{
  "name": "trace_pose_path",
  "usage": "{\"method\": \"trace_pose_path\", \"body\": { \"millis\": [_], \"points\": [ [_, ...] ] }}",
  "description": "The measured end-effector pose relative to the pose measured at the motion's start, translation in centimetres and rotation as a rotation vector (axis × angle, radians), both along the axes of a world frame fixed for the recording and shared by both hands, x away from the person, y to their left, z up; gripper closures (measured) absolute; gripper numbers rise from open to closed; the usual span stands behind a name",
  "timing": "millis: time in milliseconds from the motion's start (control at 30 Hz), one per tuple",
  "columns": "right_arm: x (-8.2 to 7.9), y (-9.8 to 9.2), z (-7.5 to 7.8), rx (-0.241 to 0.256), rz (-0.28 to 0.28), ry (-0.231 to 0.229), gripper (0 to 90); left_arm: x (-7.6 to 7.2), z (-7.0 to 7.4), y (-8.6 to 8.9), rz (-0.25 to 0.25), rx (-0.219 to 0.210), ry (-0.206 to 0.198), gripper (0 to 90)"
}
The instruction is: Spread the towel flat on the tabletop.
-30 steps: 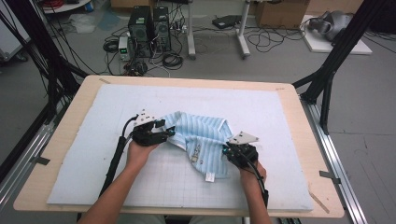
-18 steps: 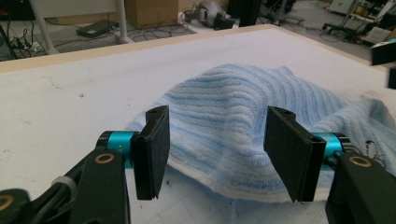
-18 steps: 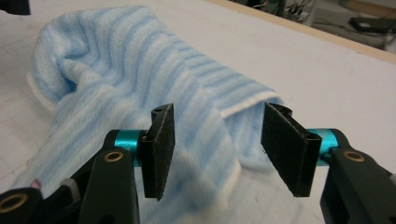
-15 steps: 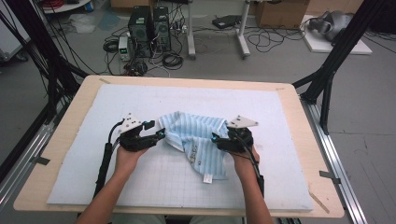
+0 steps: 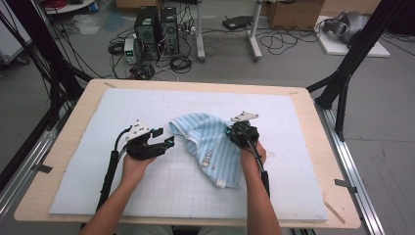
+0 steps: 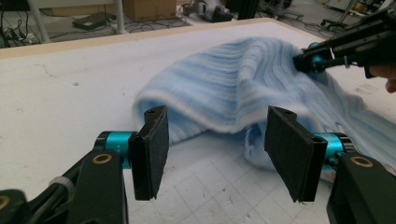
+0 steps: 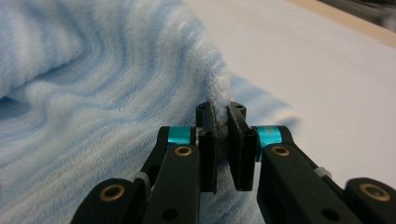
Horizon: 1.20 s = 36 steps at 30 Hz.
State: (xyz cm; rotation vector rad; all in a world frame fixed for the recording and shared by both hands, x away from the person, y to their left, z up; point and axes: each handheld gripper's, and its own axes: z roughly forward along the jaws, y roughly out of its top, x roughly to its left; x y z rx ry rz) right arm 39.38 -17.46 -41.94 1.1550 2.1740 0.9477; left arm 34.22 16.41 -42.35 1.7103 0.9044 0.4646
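Note:
A light blue striped fleecy cloth [image 5: 210,142] lies crumpled on the white mat [image 5: 147,105], a little right of its middle. My right gripper [image 5: 234,132] is shut on the cloth's raised right edge, and in the right gripper view its jaws [image 7: 223,112] pinch a fold of the cloth [image 7: 93,93]. My left gripper [image 5: 164,137] rests open just left of the cloth, apart from it. In the left gripper view the left gripper [image 6: 218,121] has its jaws standing wide, the cloth's [image 6: 243,84] white-hemmed edge lies beyond them, and the right gripper [image 6: 306,60] holds its far side.
The mat, with a faint grid, covers a wooden table [image 5: 313,117]. Black frame posts [image 5: 350,63] stand at the table's back corners. Computer towers [image 5: 156,24] and cables lie on the floor beyond the far edge.
My left gripper has drawn back to the left and now stands open, away from the cloth. My right gripper has moved away from me, with the cloth's edge in it.

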Motion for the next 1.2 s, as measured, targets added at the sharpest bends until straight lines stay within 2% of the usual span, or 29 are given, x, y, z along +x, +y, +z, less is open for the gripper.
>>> {"method": "trace_pose_path", "body": {
  "millis": [100, 133, 167, 200, 233, 300, 367, 400, 433, 533, 700, 800, 900, 967, 1033, 1133, 1200],
  "points": [
    [0.3, -1.1, -0.3, -0.064, -0.118, 0.009, 83.0, -0.2, 0.1, -0.3, -0.002, -0.006, -0.010, 41.0],
    [0.2, -1.4, -0.3, -0.094, -0.171, 0.001, 82.9, -0.2, 0.1, -0.4, -0.002, -0.009, -0.009, 41.0],
    [0.2, -1.6, -0.3, -0.103, -0.216, -0.003, 82.7, -0.3, 0.0, -0.4, -0.007, -0.012, -0.008, 41.0],
    [0.2, -1.9, -0.4, -0.114, -0.249, -0.002, 80.5, -0.3, 0.0, -0.6, -0.009, -0.013, -0.008, 41.1],
    [0.3, -2.1, -0.5, -0.124, -0.256, 0.015, 76.7, -0.3, -0.1, -0.7, -0.014, -0.012, -0.006, 41.3],
    [0.2, -2.3, -0.7, -0.109, -0.259, 0.025, 65.4, -0.3, -0.2, -0.9, -0.028, -0.009, -0.004, 41.6],
    [-0.3, -2.7, -0.5, -0.056, -0.257, 0.006, 55.6, -0.2, -0.4, -0.9, -0.045, -0.009, 0.013, 42.0],
    [-0.6, -2.9, -0.3, -0.027, -0.258, -0.002, 52.0, -0.2, -0.4, -1.0, -0.060, -0.015, 0.025, 44.1],
    [-0.9, -3.1, -0.1, -0.023, -0.259, -0.016, 49.7, -0.2, -0.5, -1.1, -0.074, -0.019, 0.033, 47.2],
    [-2.0, -4.0, 0.2, -0.003, -0.268, -0.053, 44.1, -0.4, -0.7, -1.5, -0.097, -0.017, 0.047, 46.7],
    [-3.8, -5.7, 0.7, 0.059, -0.264, -0.076, 39.5, -0.6, -0.9, -2.3, -0.137, -0.015, 0.047, 45.3],
    [-5.3, -6.4, 0.9, 0.100, -0.257, -0.113, 38.6, -0.6, -0.9, -3.0, -0.159, -0.004, 0.034, 44.9],
    [-6.6, -7.0, 0.7, 0.102, -0.252, -0.131, 37.4, -0.4, -1.0, -3.9, -0.182, -0.025, 0.038, 45.3],
    [-7.4, -7.3, 0.3, 0.076, -0.249, -0.136, 36.2, -0.3, -0.9, -4.5, -0.195, -0.049, 0.039, 46.5],
    [-8.1, -7.6, -0.2, 0.057, -0.232, -0.139, 36.0, -0.2, -0.7, -5.1, -0.207, -0.051, 0.036, 46.4],
    [-9.2, -8.2, -0.7, 0.072, -0.216, -0.145, 33.9, 0.1, -0.4, -6.1, -0.207, -0.066, 0.024, 43.3],
    [-10.0, -8.5, -1.0, 0.117, -0.179, -0.146, 33.8, 0.4, -0.2, -6.8, -0.220, -0.066, 0.024, 39.5]
  ]
}}
